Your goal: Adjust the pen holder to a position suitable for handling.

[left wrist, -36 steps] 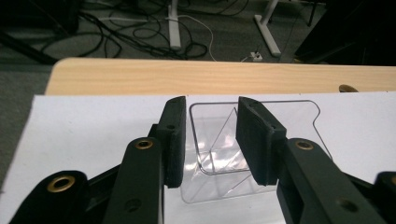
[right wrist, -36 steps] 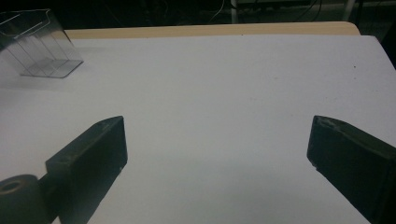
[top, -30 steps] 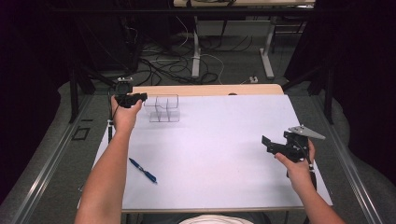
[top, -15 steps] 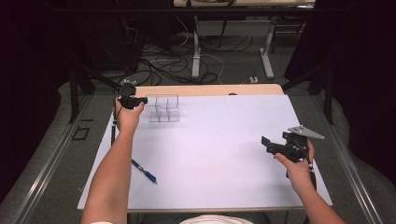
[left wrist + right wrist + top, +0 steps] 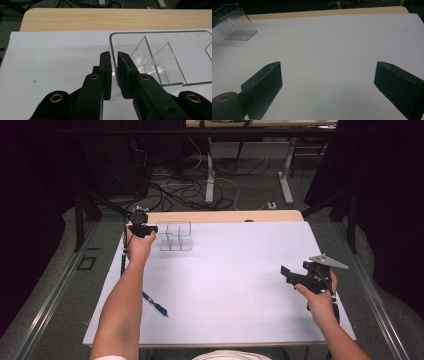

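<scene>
High view: person at the near edge of the bench (image 5: 225, 216), forearms reaching in from the bottom. White sheet (image 5: 235, 285) covers most of the top; a bare wooden strip shows along the far edge.

Left claw (image 5: 150, 230) is at the far-left part of the sheet, up against the left end of a clear plastic box (image 5: 175, 236) with dividers inside. From this height I cannot tell whether it is gripping or only touching. Right claw (image 5: 290, 276) is held over the right side of the sheet, well apart from the box, with a grey three-cornered plate (image 5: 328, 261) on top. Blue pen (image 5: 154, 303) lies on the sheet near the left forearm, tilted, nothing touching it. Cables are tangled on the floor (image 5: 210, 190) beyond the bench.

Left gripper view settles the grip: the two black jaws of the left claw (image 5: 114, 72) are drawn in close with the box's (image 5: 160, 57) thin clear left wall pinched between them, one jaw outside, one inside. Partitions show plainly here, splitting the interior into compartments. Box sits on the sheet near the wooden strip.

Right gripper view: right claw (image 5: 328, 87) jaws spread wide, only white sheet between them. The box (image 5: 233, 22) shows at the top-left corner, far off.
</scene>
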### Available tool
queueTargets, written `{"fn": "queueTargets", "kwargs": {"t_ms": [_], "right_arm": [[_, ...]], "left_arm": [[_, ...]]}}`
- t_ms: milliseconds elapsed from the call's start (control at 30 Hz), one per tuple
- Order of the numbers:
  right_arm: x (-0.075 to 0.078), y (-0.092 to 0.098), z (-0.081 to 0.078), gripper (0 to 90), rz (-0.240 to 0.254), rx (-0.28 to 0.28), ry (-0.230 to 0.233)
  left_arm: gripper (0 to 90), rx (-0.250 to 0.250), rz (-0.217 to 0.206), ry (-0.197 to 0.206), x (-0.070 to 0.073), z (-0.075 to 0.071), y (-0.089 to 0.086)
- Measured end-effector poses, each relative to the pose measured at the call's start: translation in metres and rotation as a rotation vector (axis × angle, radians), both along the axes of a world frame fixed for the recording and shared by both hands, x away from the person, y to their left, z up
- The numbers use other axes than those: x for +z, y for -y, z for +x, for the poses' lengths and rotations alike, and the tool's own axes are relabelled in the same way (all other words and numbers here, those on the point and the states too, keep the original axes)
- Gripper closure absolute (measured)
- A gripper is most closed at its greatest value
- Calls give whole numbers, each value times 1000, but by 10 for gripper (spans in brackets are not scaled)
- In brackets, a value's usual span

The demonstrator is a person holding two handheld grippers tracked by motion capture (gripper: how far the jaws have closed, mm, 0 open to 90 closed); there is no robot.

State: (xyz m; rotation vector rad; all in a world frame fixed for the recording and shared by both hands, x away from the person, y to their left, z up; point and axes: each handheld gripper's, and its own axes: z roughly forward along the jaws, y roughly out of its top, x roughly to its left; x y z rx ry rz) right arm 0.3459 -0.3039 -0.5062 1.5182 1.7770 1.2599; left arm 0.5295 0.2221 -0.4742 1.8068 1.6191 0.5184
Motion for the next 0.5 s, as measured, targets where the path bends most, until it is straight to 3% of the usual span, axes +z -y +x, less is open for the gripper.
{"fn": "queueTargets", "kwargs": {"t_ms": [100,500], "right_arm": [[-1,2,1,75,0,1,7],[0,2,0,75,31,0,-1]], "left_arm": [[859,-1,27,0,1,0,3],[884,63,7,-13,2,-1,7]]}}
